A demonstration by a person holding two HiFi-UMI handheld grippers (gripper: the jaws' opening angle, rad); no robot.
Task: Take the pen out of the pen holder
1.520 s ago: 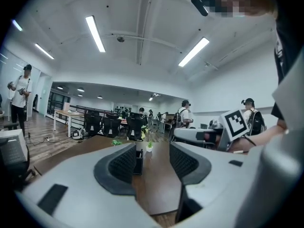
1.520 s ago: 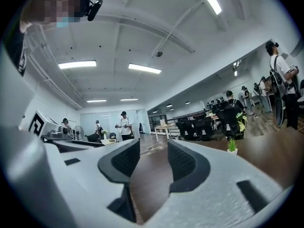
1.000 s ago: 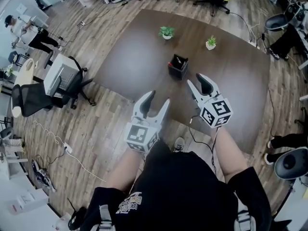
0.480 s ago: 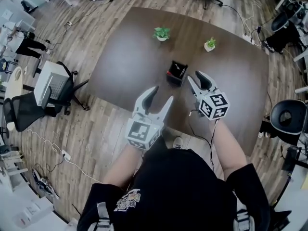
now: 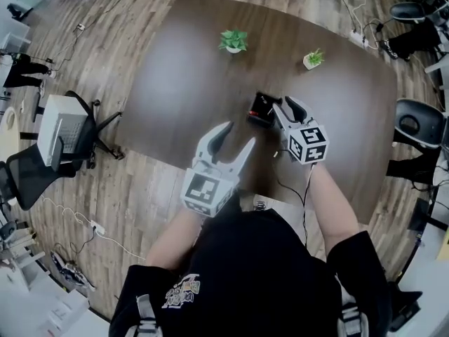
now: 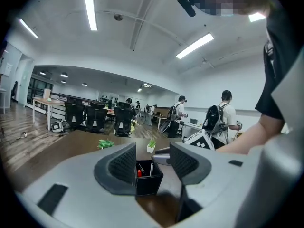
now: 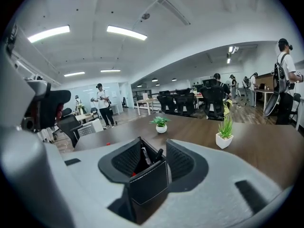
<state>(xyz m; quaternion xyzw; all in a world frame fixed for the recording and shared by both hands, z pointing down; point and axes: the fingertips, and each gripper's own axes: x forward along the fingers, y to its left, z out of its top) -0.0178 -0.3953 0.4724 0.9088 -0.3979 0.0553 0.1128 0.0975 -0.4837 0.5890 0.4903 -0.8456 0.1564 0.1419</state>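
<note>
Step in hand: the approach, w/ the grab not yet made. Our right gripper (image 5: 283, 103) has its jaws spread wide and nothing clamped. The pen holder (image 7: 148, 182) stands right at its jaw mouth, one corner pointing into the gap. We can't tell if the tips touch it. The pen (image 7: 158, 154), dark and slanted, sticks up out of the holder just ahead of the pads, alongside another dark one and something red lower down.

Our left gripper (image 5: 238, 133) also has its jaws apart and is empty. It hangs well short of the holder, which shows far ahead through its gap.

Next, in our judgement: lift the right tips above the rim, line them on the one pen's top end, close, then pull straight up. The left could steady the holder, since it's prob. light enough to tip.

Vs. 1 s ago: the right gripper was well short of the holder and is now at it. The left is about the same, jaws as wide.
</note>
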